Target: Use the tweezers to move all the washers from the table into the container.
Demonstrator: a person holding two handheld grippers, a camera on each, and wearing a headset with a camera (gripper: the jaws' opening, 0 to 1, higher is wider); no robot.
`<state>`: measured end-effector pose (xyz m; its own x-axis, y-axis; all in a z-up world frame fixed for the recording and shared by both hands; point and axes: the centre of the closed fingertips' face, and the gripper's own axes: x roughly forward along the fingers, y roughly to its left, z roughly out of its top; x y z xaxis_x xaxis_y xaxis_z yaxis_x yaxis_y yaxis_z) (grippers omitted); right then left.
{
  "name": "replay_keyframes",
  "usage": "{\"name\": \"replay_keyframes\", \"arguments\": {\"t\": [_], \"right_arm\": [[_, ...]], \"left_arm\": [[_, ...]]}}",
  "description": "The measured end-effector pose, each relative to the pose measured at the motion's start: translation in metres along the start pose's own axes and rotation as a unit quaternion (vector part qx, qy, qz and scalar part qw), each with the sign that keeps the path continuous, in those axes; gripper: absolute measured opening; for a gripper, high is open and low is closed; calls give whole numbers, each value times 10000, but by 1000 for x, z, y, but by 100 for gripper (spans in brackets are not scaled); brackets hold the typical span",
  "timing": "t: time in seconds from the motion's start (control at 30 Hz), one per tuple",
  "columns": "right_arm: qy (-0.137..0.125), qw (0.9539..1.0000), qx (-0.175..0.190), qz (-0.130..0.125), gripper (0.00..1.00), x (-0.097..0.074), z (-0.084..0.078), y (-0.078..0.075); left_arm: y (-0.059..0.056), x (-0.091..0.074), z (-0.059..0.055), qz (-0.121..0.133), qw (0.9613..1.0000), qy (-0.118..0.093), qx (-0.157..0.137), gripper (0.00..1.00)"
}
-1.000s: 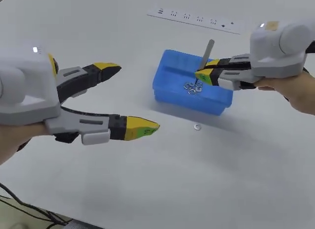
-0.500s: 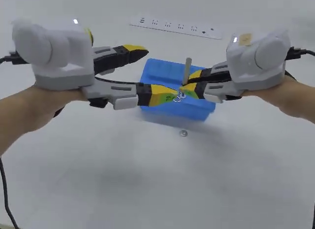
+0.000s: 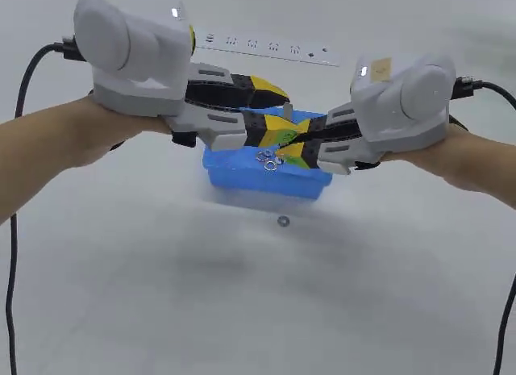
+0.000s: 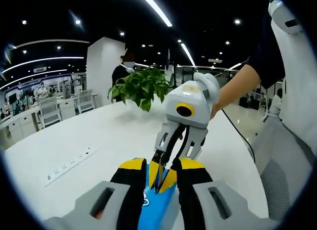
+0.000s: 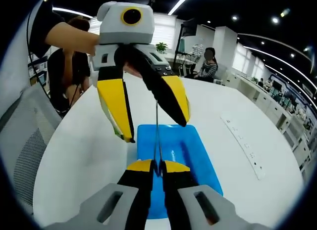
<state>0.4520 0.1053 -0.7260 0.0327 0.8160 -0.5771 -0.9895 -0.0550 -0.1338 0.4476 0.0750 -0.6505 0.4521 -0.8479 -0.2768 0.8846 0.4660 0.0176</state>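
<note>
A blue container (image 3: 258, 180) stands mid-table with several washers (image 3: 266, 158) inside. One washer (image 3: 282, 221) lies on the table just in front of it. My right gripper (image 3: 289, 147) comes in from the right and is shut on the metal tweezers (image 5: 157, 111), which stick up over the container (image 5: 183, 156). My left gripper (image 3: 289, 115) reaches in from the left and is open, with one jaw on each side of the tweezers (image 3: 288, 110). The left gripper view looks past my left gripper (image 4: 161, 168) at the right gripper's body (image 4: 187, 110).
A white power strip (image 3: 266, 48) lies beyond the container at the back of the table, and shows again as the power strip (image 5: 242, 141) to the right. Black cables trail from both grippers. A potted plant (image 4: 141, 86) and people stand in the office behind.
My left gripper has swung right and up from the near left until its open jaws straddle the tweezers. The right gripper has kept its hold over the container. The head camera has shifted.
</note>
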Motion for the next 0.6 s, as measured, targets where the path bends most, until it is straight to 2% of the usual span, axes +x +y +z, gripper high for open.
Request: {"name": "replay_keyframes", "arguments": {"t": [0.07, 0.1, 0.13, 0.23, 0.33, 0.47, 0.6], "right_arm": [[-19, 10000, -15, 19, 8, -1, 1, 1], [-34, 10000, -41, 21, 8, -1, 2, 1], [-42, 9999, -84, 60, 8, -1, 3, 3], [-12, 9997, -205, 165, 8, -1, 3, 8], [20, 9995, -274, 162, 8, -2, 2, 8], [40, 9994, -317, 144, 8, -2, 2, 8], [62, 9994, -317, 93, 9, -3, 2, 8]], "left_arm": [[-3, 0, 0, -91, 9999, 39, 48, 21], [-8, -1, 0, -245, 9997, 53, 28, 14], [-8, -1, 2, -256, 9996, 49, 69, 10], [-10, -1, 2, -329, 9993, 157, 127, 8], [-18, 0, 2, -455, 9983, 265, 261, 8], [-19, 1, 4, -406, 9973, 338, 517, 6], [-16, 1, 5, -296, 9968, 384, 640, 5]]}}
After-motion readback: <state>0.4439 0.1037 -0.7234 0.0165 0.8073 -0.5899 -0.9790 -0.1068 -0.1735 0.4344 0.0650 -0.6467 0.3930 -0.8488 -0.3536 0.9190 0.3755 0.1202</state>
